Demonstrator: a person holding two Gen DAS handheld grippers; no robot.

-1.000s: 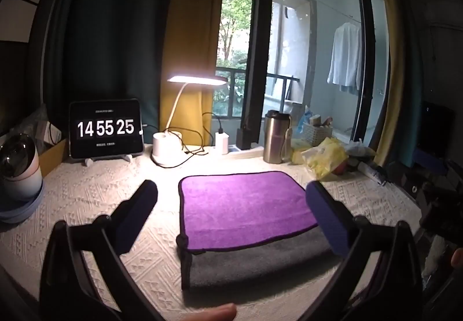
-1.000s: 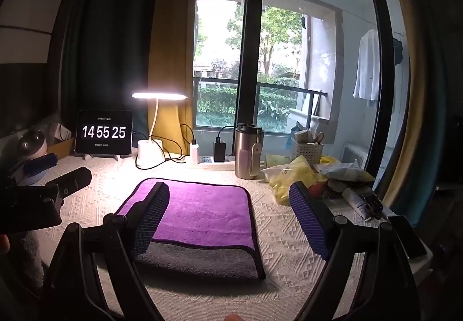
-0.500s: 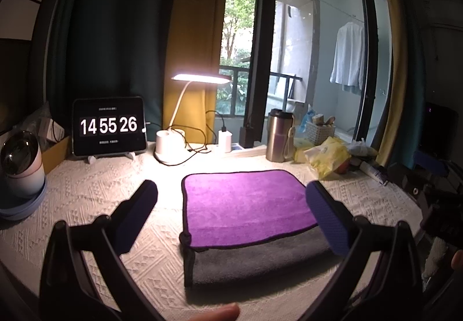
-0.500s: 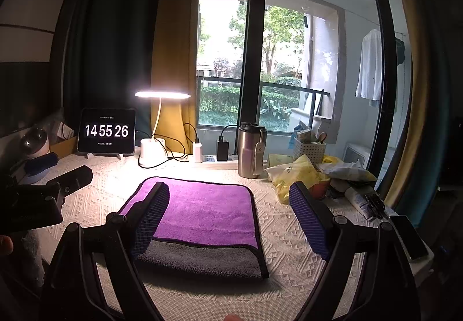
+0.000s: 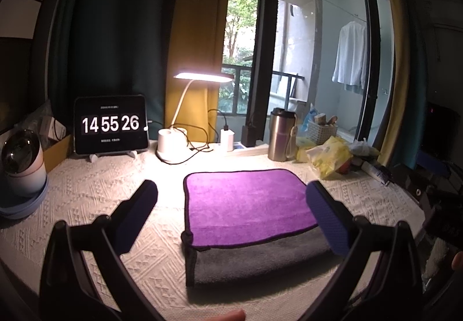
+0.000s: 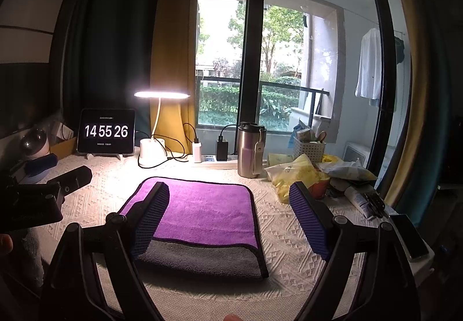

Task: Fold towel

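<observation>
A folded towel (image 5: 246,205), purple on top with a grey layer showing along its near edge, lies flat on the white textured tablecloth (image 5: 86,193). It also shows in the right wrist view (image 6: 202,211). My left gripper (image 5: 231,202) is open and empty, held above the table in front of the towel. My right gripper (image 6: 230,205) is open and empty too, hovering over the towel's near part. The left gripper's body (image 6: 43,196) shows at the left of the right wrist view.
At the back stand a tablet clock (image 5: 110,124), a lit desk lamp (image 5: 170,144), a steel tumbler (image 5: 280,134), chargers and a basket (image 5: 321,131). A yellow bag (image 5: 330,156) and clutter lie right. A round device (image 5: 21,167) stands left. A phone (image 6: 411,237) lies at the right edge.
Both grippers have drifted slightly; the towel sits a bit further right in the left wrist view. Both stay open and the towel has not moved.
</observation>
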